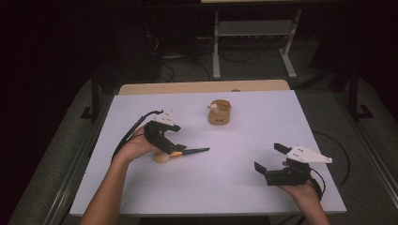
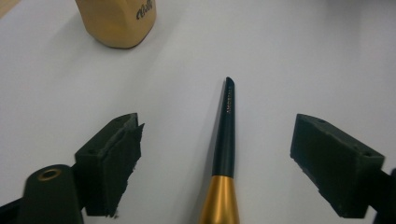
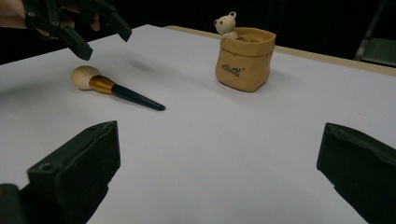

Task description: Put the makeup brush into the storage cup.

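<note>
A makeup brush point(image 1: 187, 152) with a pale round head, gold ferrule and dark handle lies flat on the white table point(image 1: 225, 192). My left gripper point(image 1: 177, 140) hovers just over its ferrule end, open. In the left gripper view the brush's handle point(image 2: 224, 149) runs up between the two jaws of that gripper point(image 2: 217, 122), and neither pad touches it. The right gripper view shows the brush point(image 3: 116, 89) resting on the table with the left gripper point(image 3: 105, 44) above its head. My right gripper point(image 1: 269, 157) stands open at the near right, empty point(image 3: 219, 135).
A small tan pot point(image 1: 219, 114) with a little bear figure on its rim stands at the back middle of the table, also seen in the gripper views point(image 2: 116, 23) point(image 3: 243, 65). A strip of wooden tabletop point(image 1: 202, 87) shows along the far edge. Dark floor with cables lies beyond.
</note>
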Tool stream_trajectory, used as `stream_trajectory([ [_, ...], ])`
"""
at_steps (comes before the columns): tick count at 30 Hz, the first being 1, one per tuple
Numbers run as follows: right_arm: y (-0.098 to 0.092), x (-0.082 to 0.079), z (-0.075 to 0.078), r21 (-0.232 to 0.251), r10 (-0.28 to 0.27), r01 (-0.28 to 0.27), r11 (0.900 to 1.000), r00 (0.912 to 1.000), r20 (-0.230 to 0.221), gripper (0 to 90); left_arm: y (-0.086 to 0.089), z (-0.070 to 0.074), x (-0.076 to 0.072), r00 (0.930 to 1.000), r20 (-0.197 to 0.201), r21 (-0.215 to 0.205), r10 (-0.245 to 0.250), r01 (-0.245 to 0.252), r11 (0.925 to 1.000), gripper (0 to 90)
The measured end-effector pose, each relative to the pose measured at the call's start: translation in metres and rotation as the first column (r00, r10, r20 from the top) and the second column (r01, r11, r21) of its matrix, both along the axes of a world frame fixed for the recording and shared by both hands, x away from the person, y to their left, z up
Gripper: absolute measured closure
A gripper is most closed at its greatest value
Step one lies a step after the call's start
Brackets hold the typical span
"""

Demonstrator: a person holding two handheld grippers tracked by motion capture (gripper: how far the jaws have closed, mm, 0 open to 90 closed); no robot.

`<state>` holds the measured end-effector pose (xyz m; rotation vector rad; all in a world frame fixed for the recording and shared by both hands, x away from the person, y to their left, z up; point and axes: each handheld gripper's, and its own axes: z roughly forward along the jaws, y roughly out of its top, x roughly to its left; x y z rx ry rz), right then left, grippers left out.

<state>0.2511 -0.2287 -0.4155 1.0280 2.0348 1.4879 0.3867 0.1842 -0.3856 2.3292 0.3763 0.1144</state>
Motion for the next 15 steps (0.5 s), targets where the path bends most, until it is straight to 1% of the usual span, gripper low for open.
stream_trajectory([
  [2, 0.0, 0.0, 0.0, -0.002, 0.0, 0.0, 1.0, 1.0, 0.001, 0.0, 0.0, 0.0, 0.0, 1.0, -0.001, 0.015, 0.003, -0.003, 0.9999, 17.6],
  [4, 0.0, 0.0, 0.0, -0.001, -0.001, 0.001, 1.0, 1.0, 0.003, 0.0, -0.001, -0.001, 0.0, 1.0, 0.001, 0.037, -0.01, 0.01, 0.9993, 18.4],
  [5, 0.0, 0.0, 0.0, -0.001, -0.001, 0.001, 1.0, 1.0, 0.002, 0.0, -0.001, -0.001, 0.0, 1.0, 0.001, 0.037, -0.01, 0.01, 0.9993, 19.3],
  [6, -0.001, 0.0, 0.0, -0.001, -0.002, 0.002, 1.0, 1.0, 0.002, 0.0, -0.001, -0.003, 0.0, 0.9999, -0.006, 0.053, -0.009, 0.009, 0.9985, 19.3],
  [9, -0.001, -0.001, 0.0, -0.002, -0.003, 0.003, 1.0, 1.0, 0.002, 0.0, -0.002, -0.006, 0.001, 0.9997, -0.014, 0.081, -0.022, 0.023, 0.9964, 19.7],
  [10, -0.001, 0.0, 0.0, -0.004, -0.003, 0.003, 1.0, 1.0, 0.002, 0.0, -0.002, -0.006, 0.001, 0.9997, -0.014, 0.081, -0.022, 0.023, 0.9964, 20.3],
  [11, -0.001, 0.0, 0.0, -0.005, -0.003, 0.003, 1.0, 1.0, 0.002, 0.0, -0.002, -0.008, 0.0, 0.9994, -0.021, 0.102, -0.026, 0.028, 0.9944, 20.3],
  [12, -0.001, -0.001, 0.0, -0.002, -0.004, 0.004, 1.0, 1.0, -0.002, 0.0, -0.002, -0.008, 0.0, 0.9994, -0.021, 0.102, -0.026, 0.028, 0.9944, 20.5],
  [14, -0.001, -0.001, 0.0, 0.0, -0.004, 0.004, 1.0, 1.0, -0.003, 0.0, -0.003, -0.011, 0.001, 0.9989, -0.032, 0.13, -0.035, 0.039, 0.9908, 21.4],
  [15, -0.001, -0.001, 0.0, -0.001, -0.004, 0.004, 1.0, 1.0, -0.003, 0.0, -0.003, -0.012, 0.001, 0.9988, -0.032, 0.134, -0.036, 0.04, 0.9901, 21.8],
])
